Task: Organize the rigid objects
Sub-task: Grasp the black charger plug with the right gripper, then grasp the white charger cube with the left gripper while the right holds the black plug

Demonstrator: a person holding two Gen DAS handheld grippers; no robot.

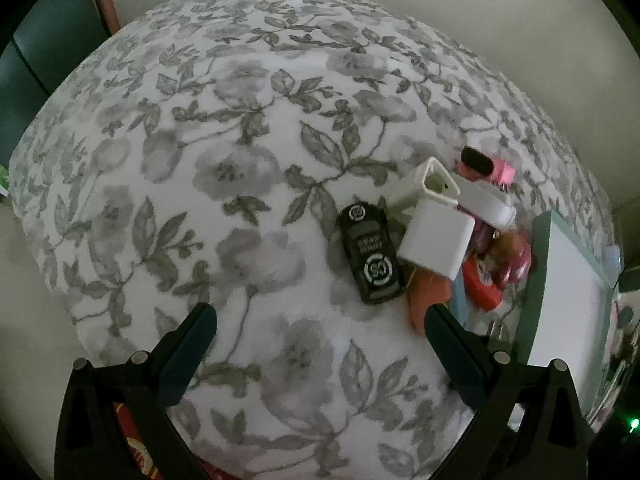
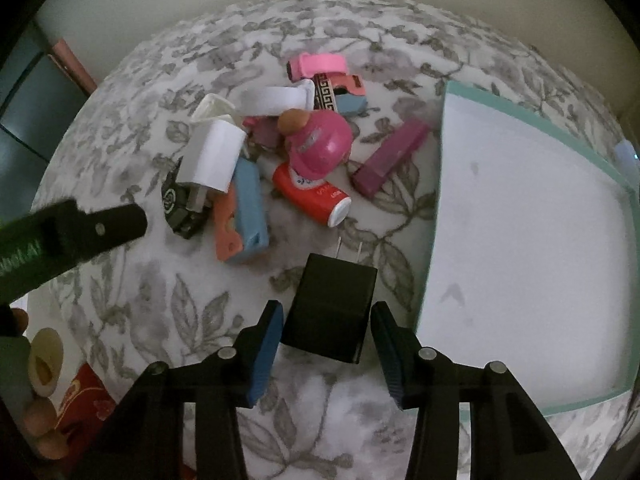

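A pile of small rigid objects lies on a floral cloth. In the right wrist view it holds a white charger block (image 2: 212,156), a pink helmet toy (image 2: 320,144), a red tube (image 2: 308,194), a blue case (image 2: 250,208) and a purple bar (image 2: 390,156). A black plug adapter (image 2: 330,308) lies between the fingers of my right gripper (image 2: 326,344), which is open around it with a gap on each side. My left gripper (image 1: 320,328) is open and empty, short of a black tin (image 1: 370,254) and the white charger (image 1: 436,242).
A shallow teal-rimmed tray with a white floor (image 2: 444,168) lies at the right of the pile; it also shows in the left wrist view (image 1: 540,272). The left gripper's finger (image 2: 100,228) reaches in from the left. A beige wall stands behind.
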